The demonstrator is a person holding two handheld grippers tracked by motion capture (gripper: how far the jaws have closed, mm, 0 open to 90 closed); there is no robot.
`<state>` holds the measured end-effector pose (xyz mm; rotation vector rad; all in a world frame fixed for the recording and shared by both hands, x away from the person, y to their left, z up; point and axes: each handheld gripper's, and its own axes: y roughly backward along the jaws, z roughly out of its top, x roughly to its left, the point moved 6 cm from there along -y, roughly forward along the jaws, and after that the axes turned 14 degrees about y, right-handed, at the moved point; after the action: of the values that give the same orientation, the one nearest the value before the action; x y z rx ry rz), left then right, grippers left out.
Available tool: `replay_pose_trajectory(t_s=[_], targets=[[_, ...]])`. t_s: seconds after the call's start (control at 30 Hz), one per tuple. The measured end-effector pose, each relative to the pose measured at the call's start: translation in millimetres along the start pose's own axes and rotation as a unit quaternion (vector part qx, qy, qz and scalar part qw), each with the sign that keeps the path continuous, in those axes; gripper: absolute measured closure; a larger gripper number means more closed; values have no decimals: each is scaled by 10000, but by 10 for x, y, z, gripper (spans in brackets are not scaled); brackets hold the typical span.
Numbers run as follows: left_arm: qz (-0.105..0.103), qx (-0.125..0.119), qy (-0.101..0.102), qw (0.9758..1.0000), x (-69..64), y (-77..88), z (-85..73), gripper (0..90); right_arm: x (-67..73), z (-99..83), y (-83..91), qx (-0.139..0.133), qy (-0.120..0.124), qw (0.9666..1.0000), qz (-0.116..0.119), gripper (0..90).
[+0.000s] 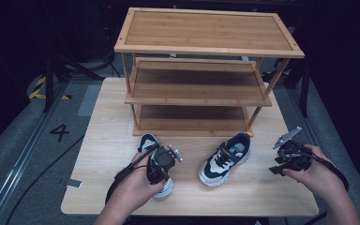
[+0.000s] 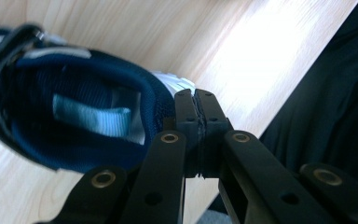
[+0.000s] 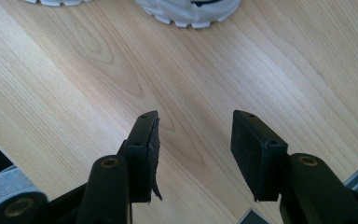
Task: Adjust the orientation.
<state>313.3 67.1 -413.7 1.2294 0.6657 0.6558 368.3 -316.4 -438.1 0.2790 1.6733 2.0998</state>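
Two navy and white sneakers lie on the light wooden table [image 1: 108, 122]. The left sneaker [image 1: 146, 141] is partly covered by my left gripper [image 1: 158, 177], which hangs over its heel end. In the left gripper view, the left gripper [image 2: 196, 100] has its pads pressed flat together right beside the sneaker's blue heel collar [image 2: 74, 112], and I see nothing between them. The right sneaker [image 1: 225, 159] lies free in the middle. My right gripper [image 1: 278, 168] is held to its right, and its jaws [image 3: 195, 126] stand open over bare wood, with the sneaker's white sole [image 3: 191, 11] farther off.
A three-tier bamboo shoe rack [image 1: 197, 98] stands at the back of the table, its shelves bare. A small white tag [image 1: 73, 183] lies at the table's front left corner. Black cables trail from both grippers. The table's right edge is close to the right hand.
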Motion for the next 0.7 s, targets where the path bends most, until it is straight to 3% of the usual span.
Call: replay_pose_trajectory(t_s=[0.2,0.23,0.33,0.4,0.7], targets=[[-98,14,154,9998,42,11,-91,883,-12,75,-4,-14,92,10000,7,521],[-179,-14,136,9997,28,23,-90,852,-18,85,-5,-24,112,9999,5,521],[-280,-209,51,9994,-37,77,-80,636,-26,105,-15,-14,121,9999,14,519],[-267,-251,60,9993,-47,92,-75,582,-28,109,-19,-13,129,9999,28,518],[-405,-424,421,9974,32,195,-101,534,-20,113,-29,-4,121,9999,31,515]])
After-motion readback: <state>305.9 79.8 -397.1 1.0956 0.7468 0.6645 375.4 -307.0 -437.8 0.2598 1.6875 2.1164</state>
